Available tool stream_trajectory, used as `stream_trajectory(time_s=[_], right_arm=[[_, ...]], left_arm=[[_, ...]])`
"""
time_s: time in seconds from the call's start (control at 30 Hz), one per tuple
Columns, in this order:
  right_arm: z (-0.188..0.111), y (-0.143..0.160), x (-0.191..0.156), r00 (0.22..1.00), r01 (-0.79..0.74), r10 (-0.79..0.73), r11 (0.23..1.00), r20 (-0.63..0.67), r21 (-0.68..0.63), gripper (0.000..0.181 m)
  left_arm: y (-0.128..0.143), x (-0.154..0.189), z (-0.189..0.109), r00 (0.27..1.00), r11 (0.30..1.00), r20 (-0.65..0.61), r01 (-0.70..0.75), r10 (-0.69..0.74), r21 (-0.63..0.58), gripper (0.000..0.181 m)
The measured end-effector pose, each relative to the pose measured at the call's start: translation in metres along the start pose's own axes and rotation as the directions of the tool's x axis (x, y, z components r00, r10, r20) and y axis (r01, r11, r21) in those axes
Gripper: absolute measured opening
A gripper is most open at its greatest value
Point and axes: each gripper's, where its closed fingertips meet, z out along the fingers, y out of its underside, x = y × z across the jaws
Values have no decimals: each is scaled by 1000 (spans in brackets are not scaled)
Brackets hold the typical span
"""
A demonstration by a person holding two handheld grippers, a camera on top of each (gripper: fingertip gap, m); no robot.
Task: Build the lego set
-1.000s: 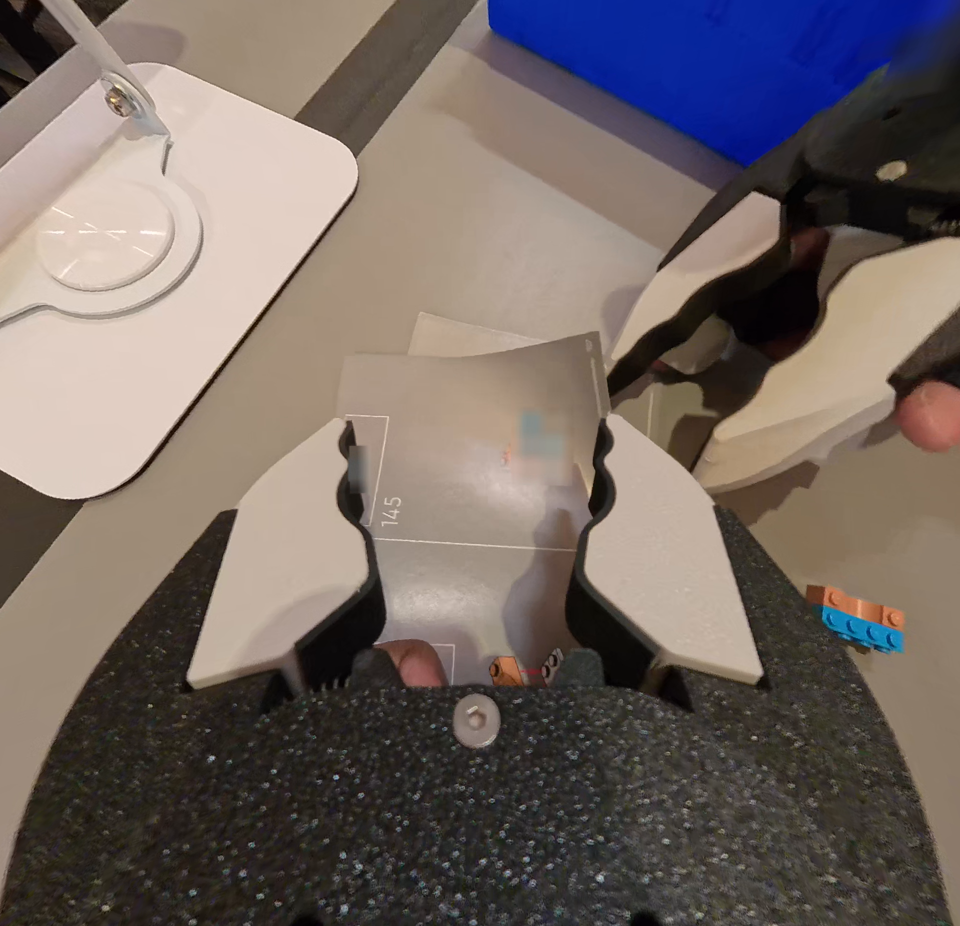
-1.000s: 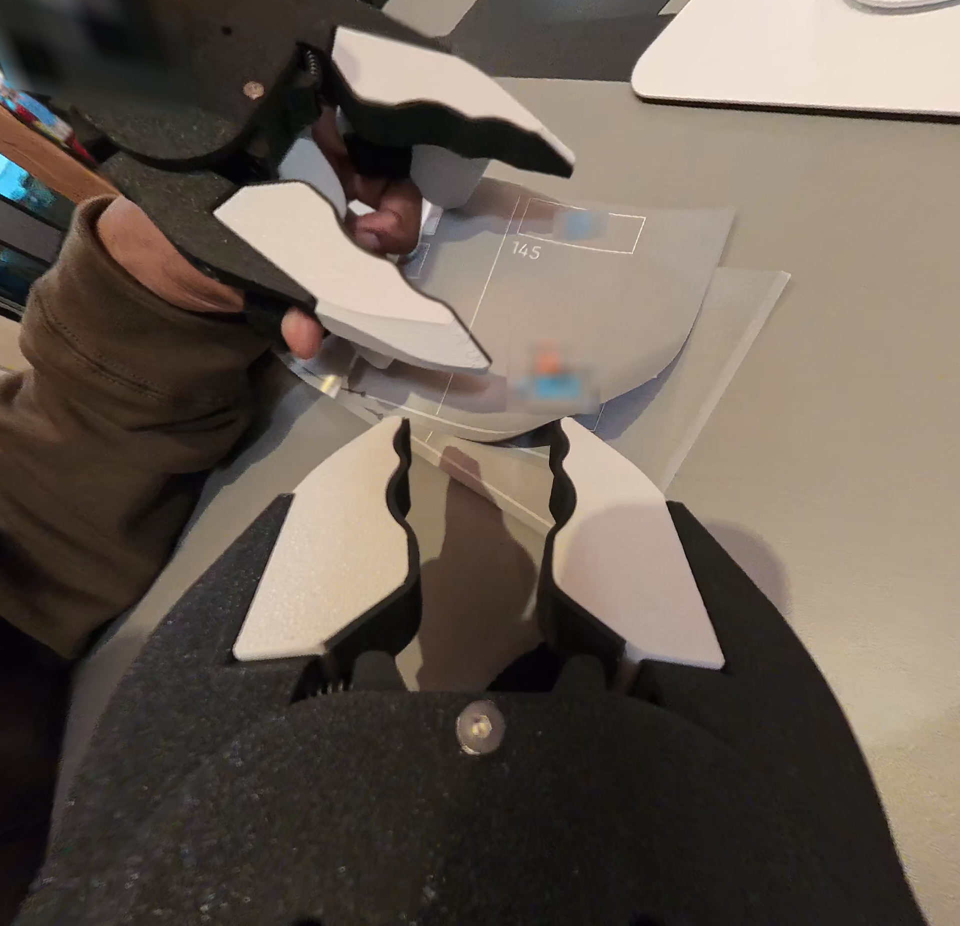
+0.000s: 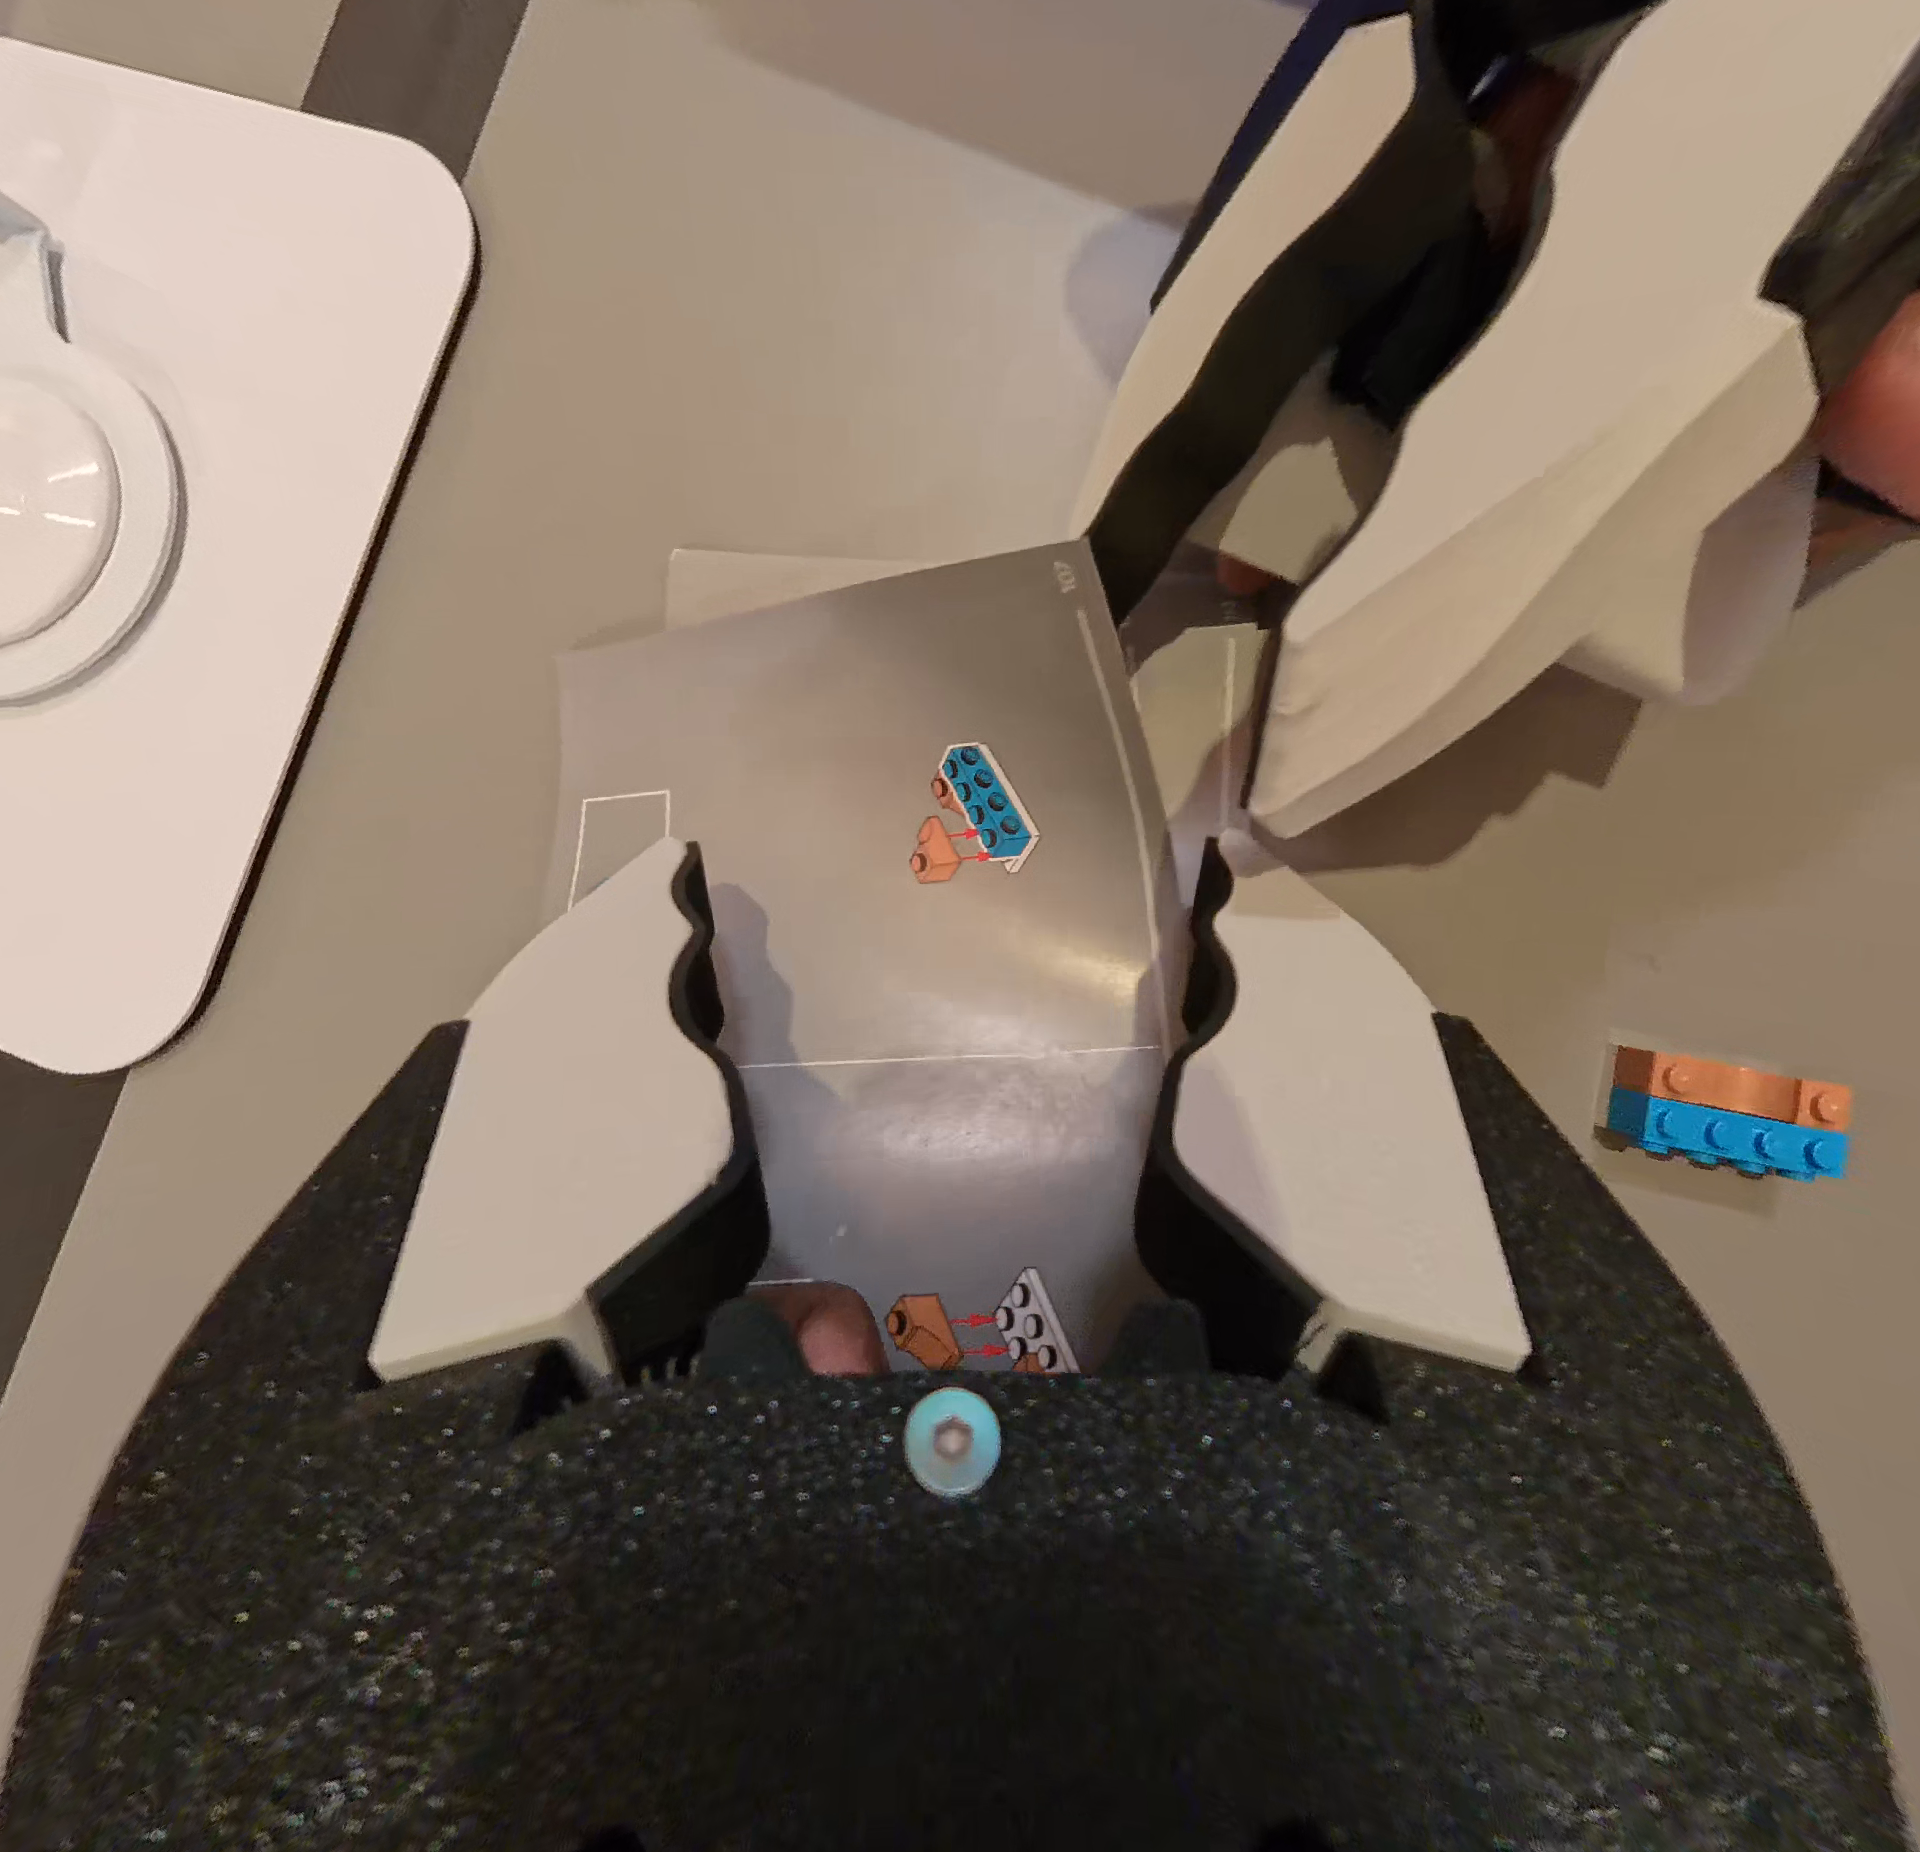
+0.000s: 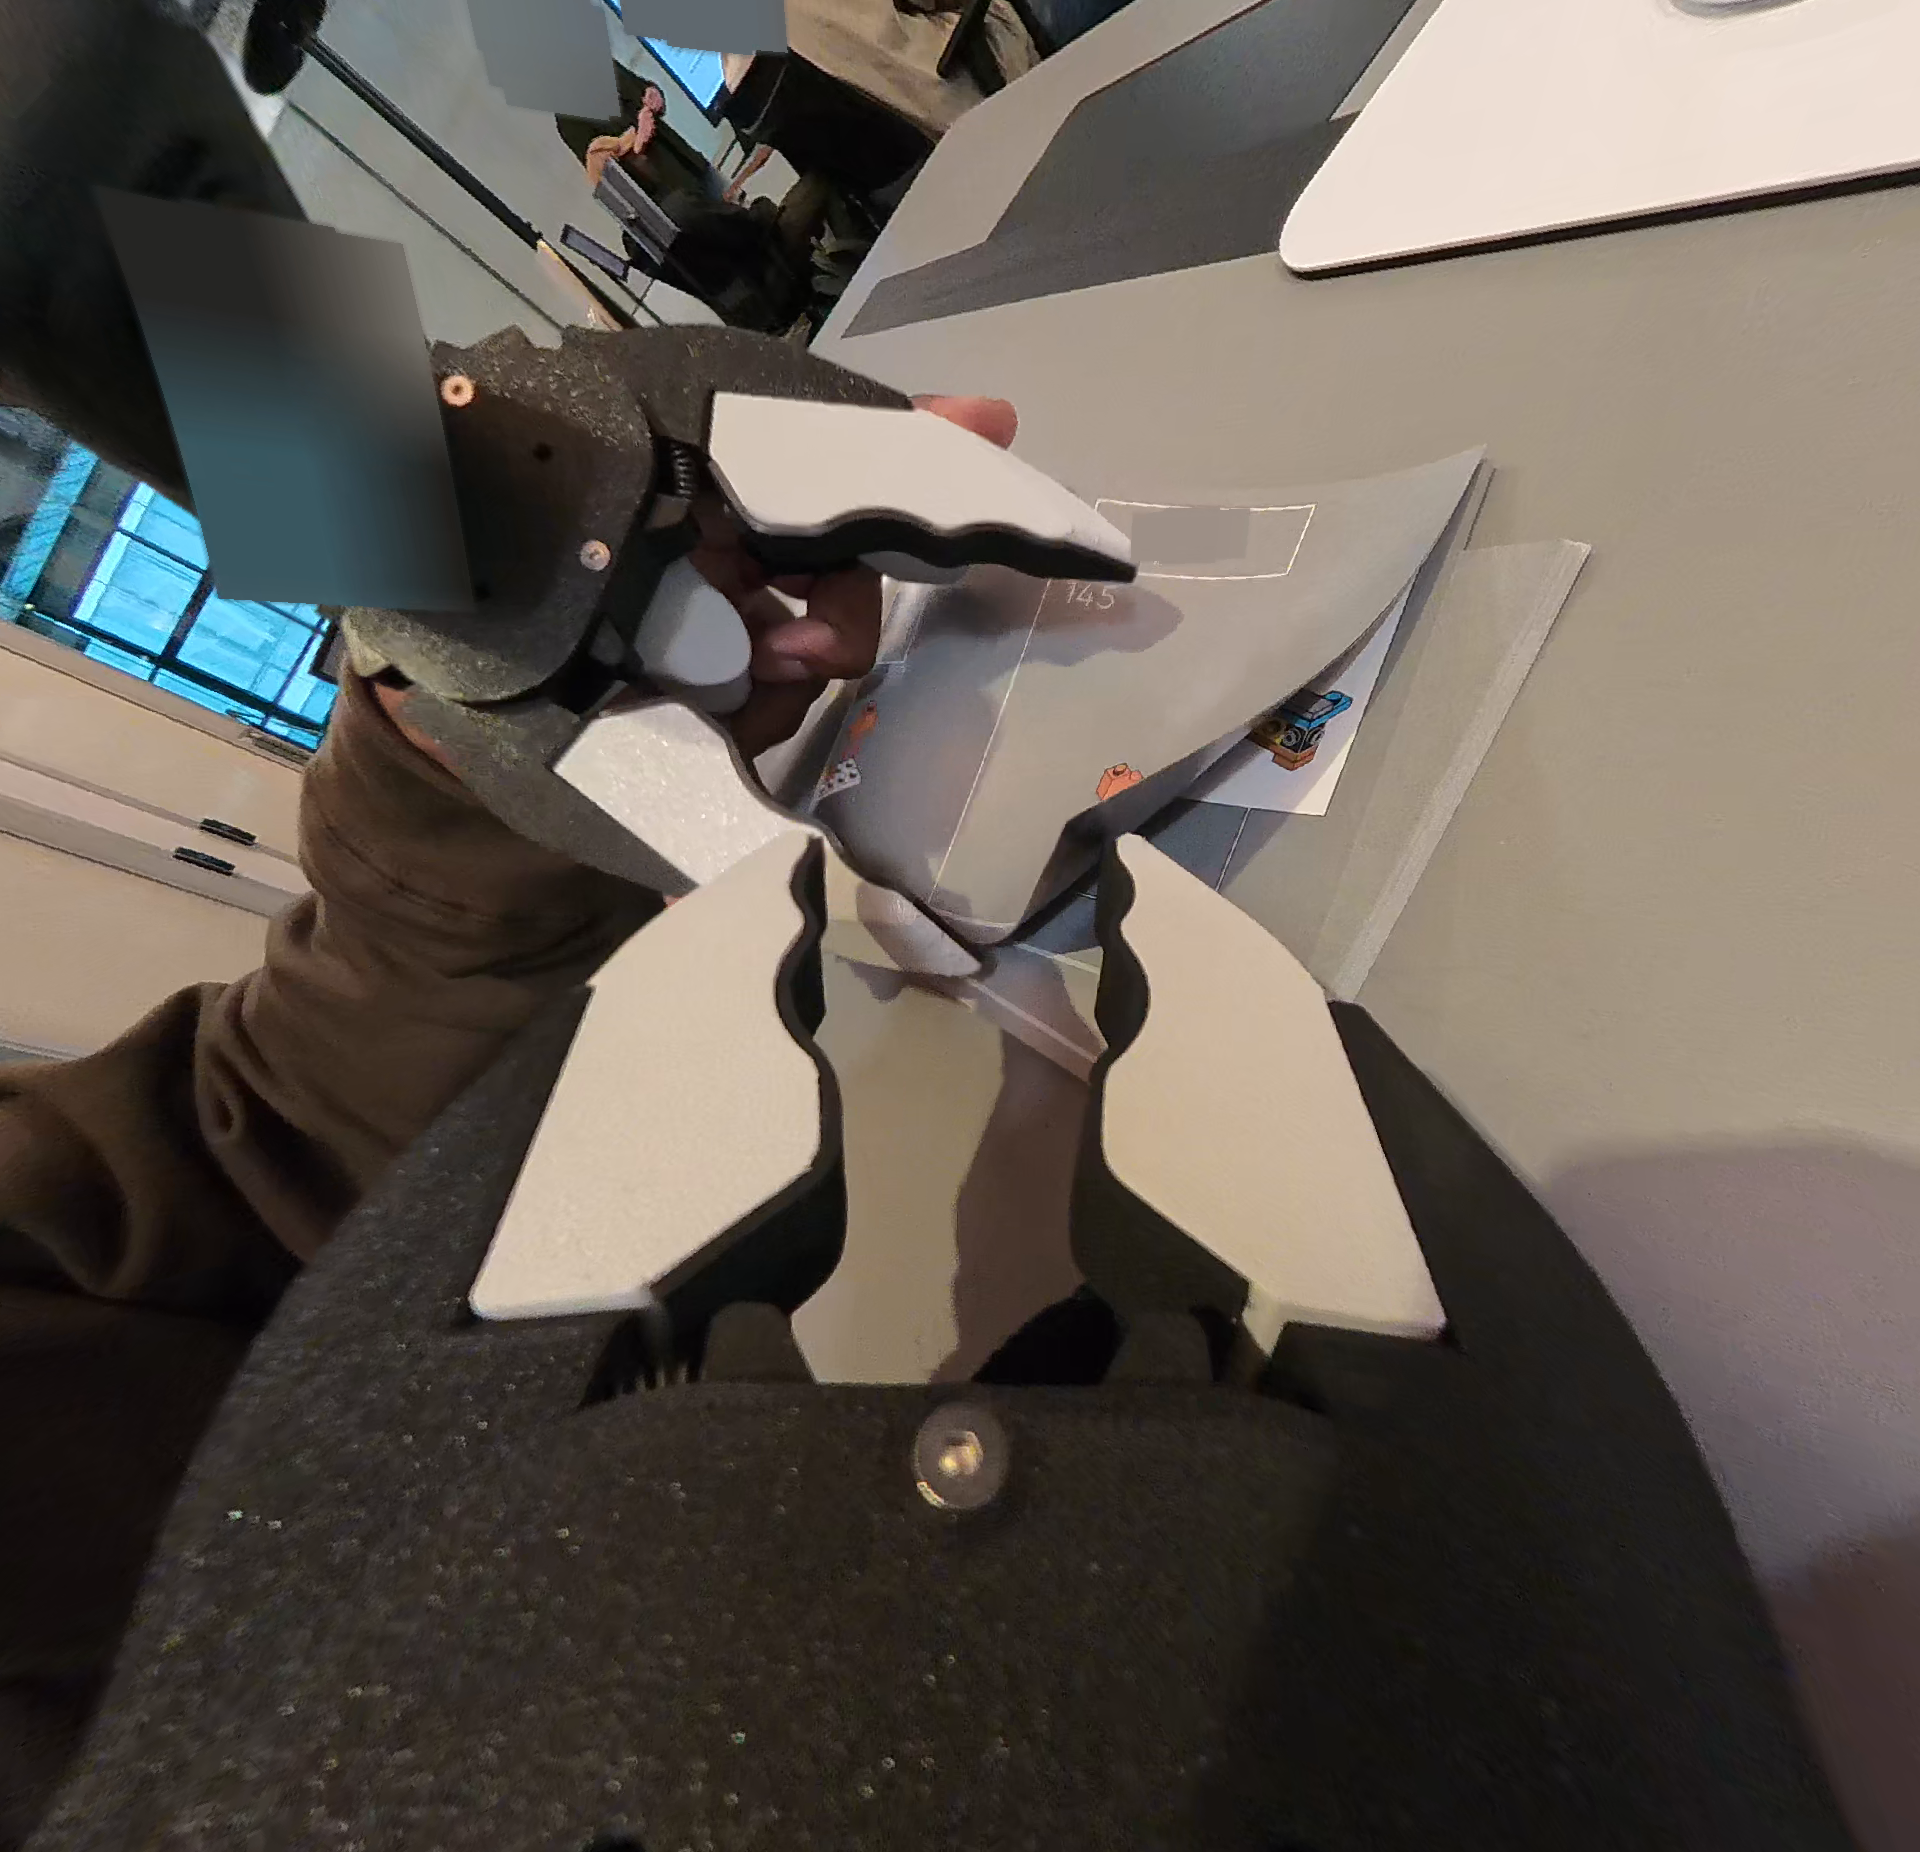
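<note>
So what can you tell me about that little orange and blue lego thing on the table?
The lego piece is small, made of shiny plastic: an orange part sits on a blue brick, with a thin pale strip showing at one edge. Round studs run along the blue side, and a few show on the orange. It lies still on the grey table, right of the open left claw and the booklet. Nothing touches it except the table.

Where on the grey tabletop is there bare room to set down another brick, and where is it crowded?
Bare grey tabletop lies between the white rounded base plate and the grey instruction booklet. Another free patch shows right of the booklet in the right wrist view. It is crowded around the booklet, where the open left gripper and open right gripper meet, and beside the orange-and-blue brick assembly.
</note>
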Motion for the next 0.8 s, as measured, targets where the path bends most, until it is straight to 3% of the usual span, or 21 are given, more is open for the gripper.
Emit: stream_trajectory(time_s=[0.27, 0.8], right_arm=[[-1, -2, -3, 1000, -12, 12, 1000, 28, 16, 50], [6, 8, -4, 999, 33, -33, 998, 1, -52, 50]], left_arm=[[2, -7, 4, 998, 999, 66, -12, 14, -36, 89], [2, -18, -8, 997, 999, 62, 38, -39, 11, 88]])
